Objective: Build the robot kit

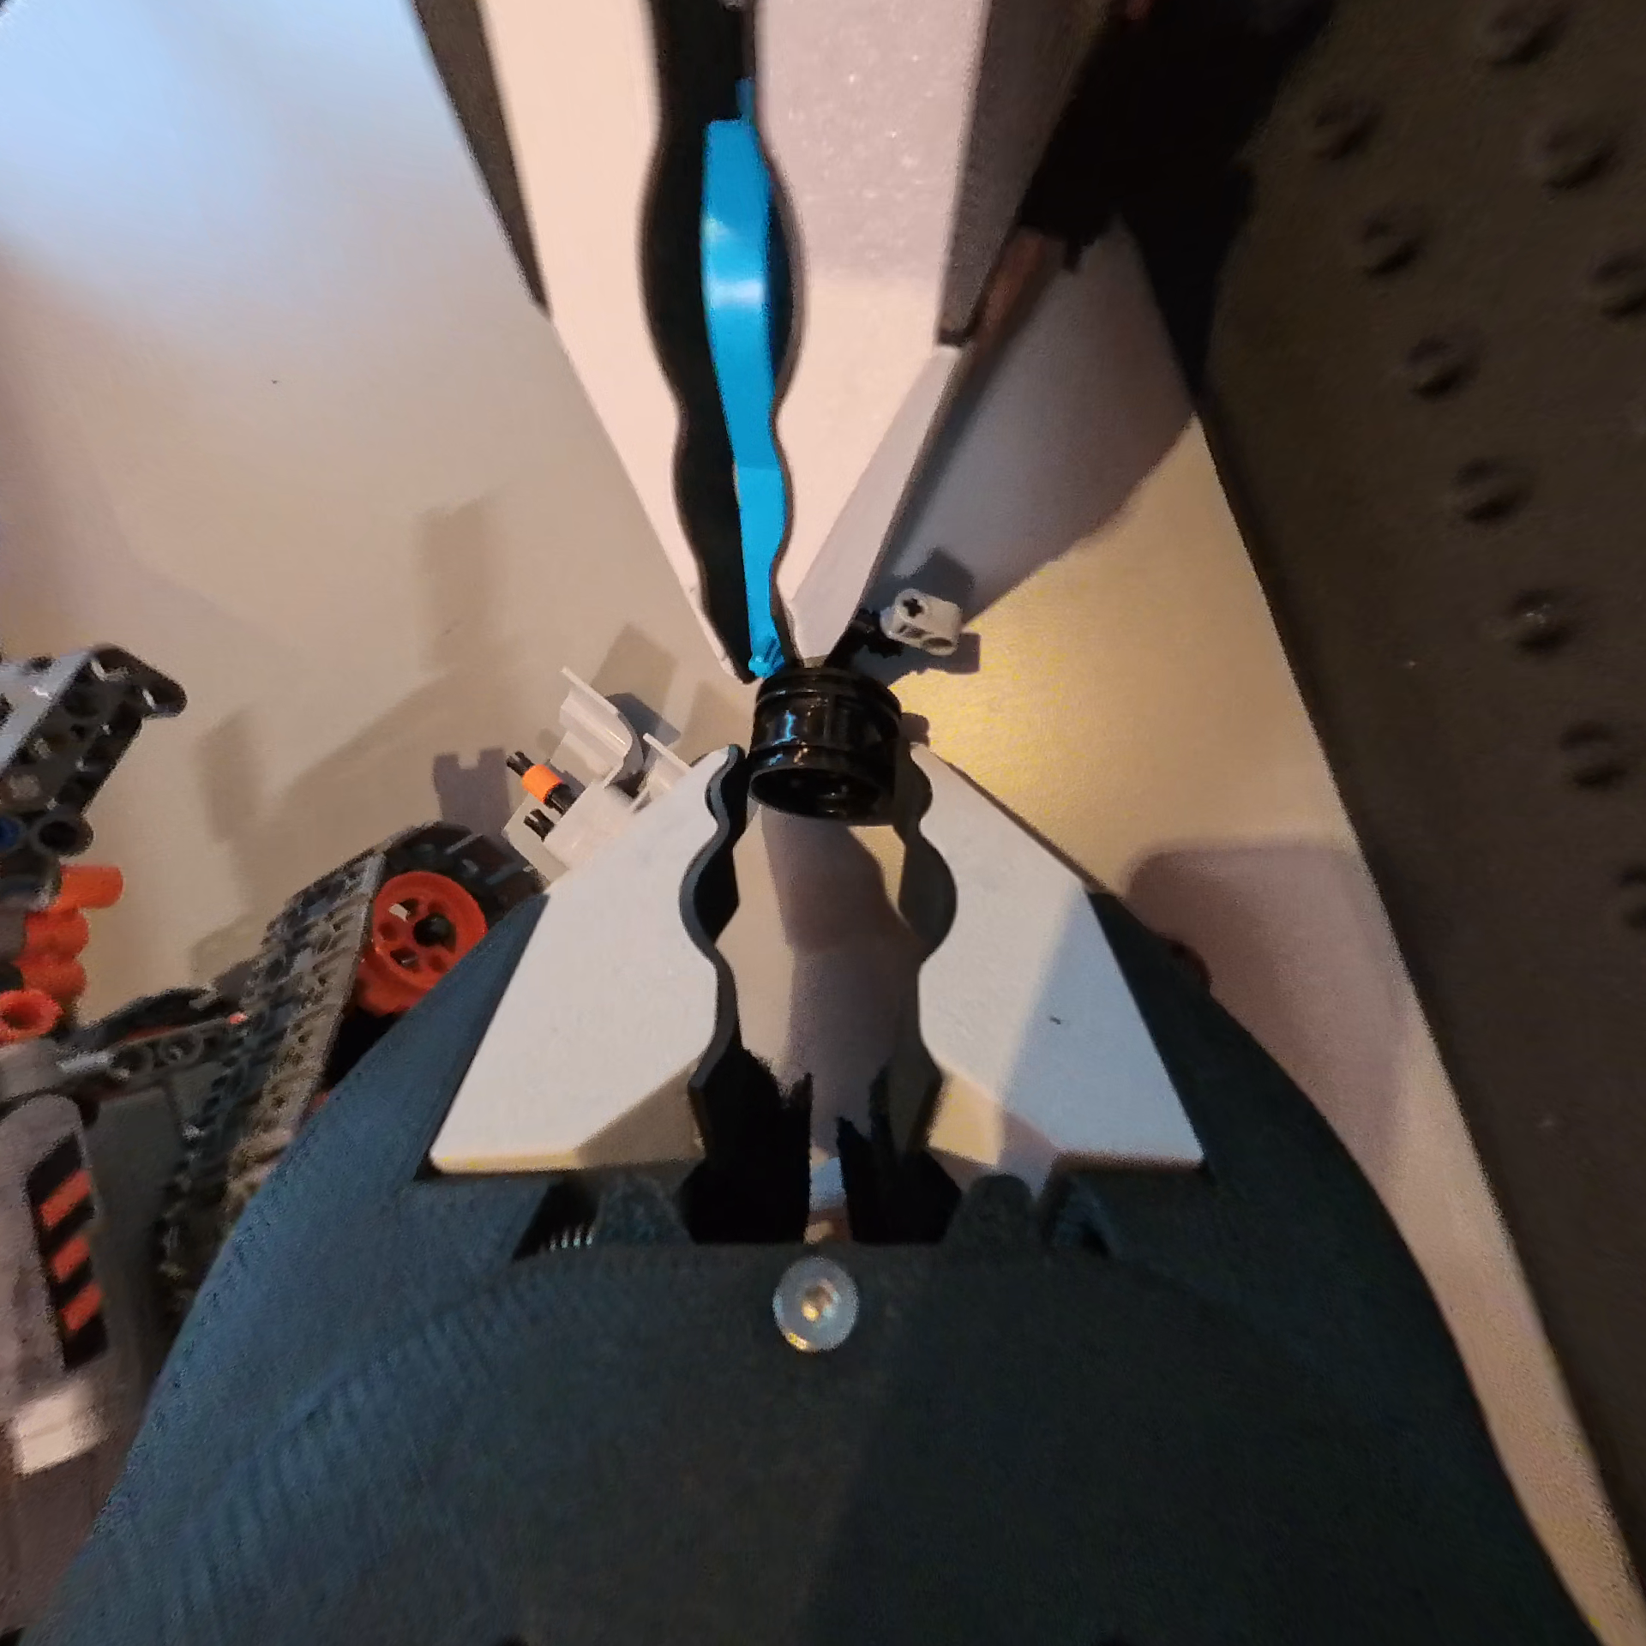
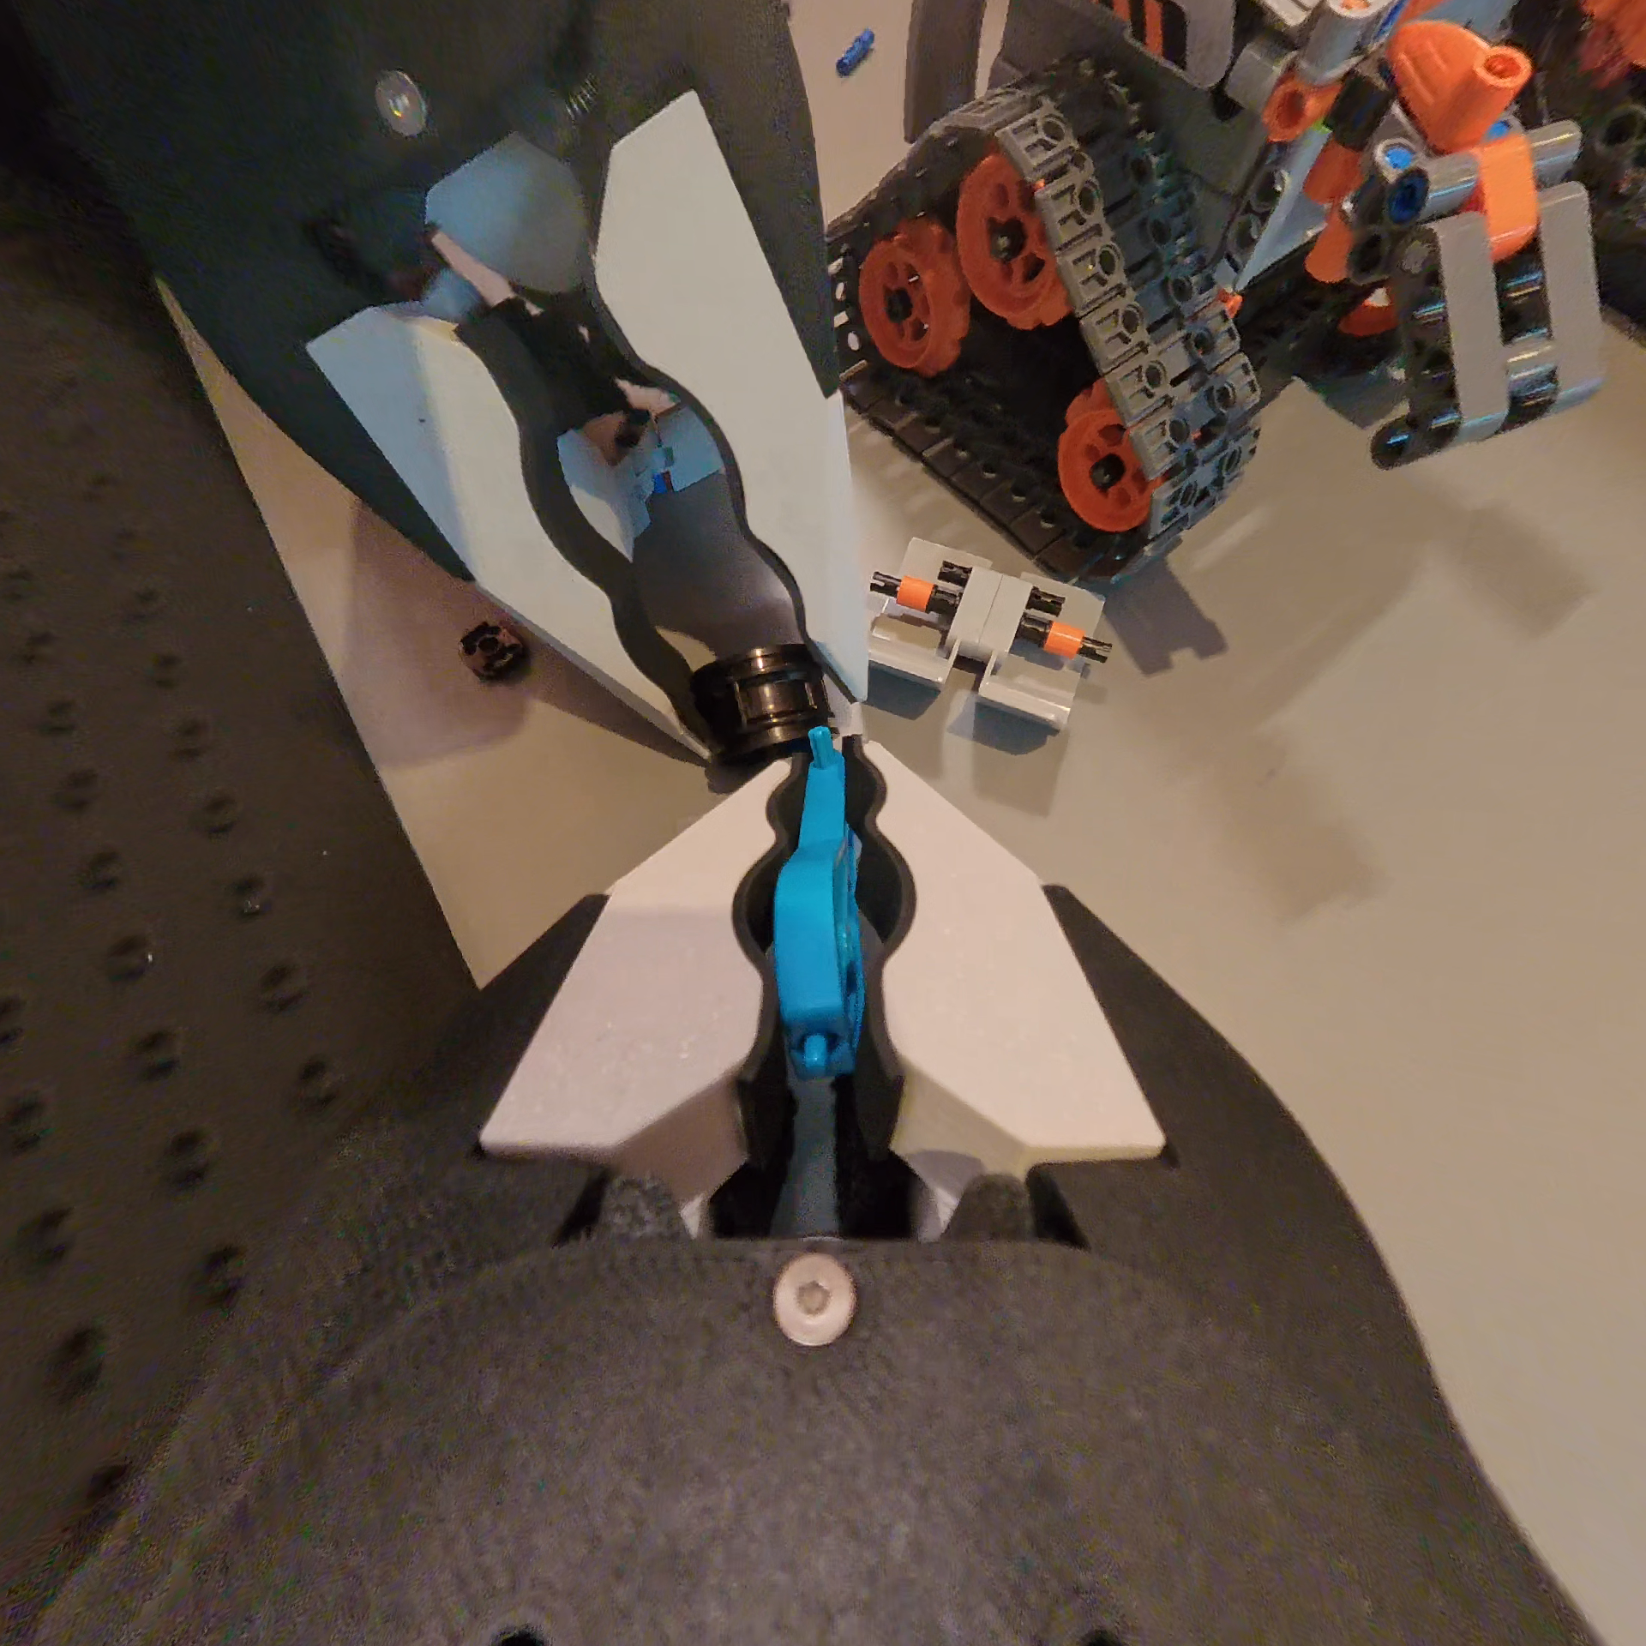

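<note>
My left gripper [image 1: 819, 775] has white, faceted wedge fingers edged with wavy black pads, seated in a coarse dark printed body, and its tips are pinched on a small glossy black wheel rim [image 1: 821, 755], a ribbed plastic cylinder with a hollow open face turned toward my camera; the rest of the jaw gapes behind the rim, so only the tips bear on it. My right gripper [image 2: 824, 766], built the same way with a grainy charcoal shell and a silver screw at its centre, is closed nearly all the way on a bright blue plastic tool [image 2: 818, 917], flat and blade-like, thick at the butt and tapering to a thin tip that pokes out past the fingertips. The two grippers meet nose to nose just above the pale matte tabletop [image 2: 1336, 980], and the blue tip touches or nearly touches the rim's edge; I cannot tell which. Just beside the meeting point lies a light grey brick assembly [image 2: 989, 632] with black pins and orange bushings. Farther off stands a tracked brick vehicle [image 2: 1095, 294] with orange sprocket wheels and grey link treads. A small grey connector [image 1: 922, 616] lies behind the rim, and a dark round piece [image 2: 492, 647] sits apart by the perforated black mat [image 2: 134, 802].
</note>
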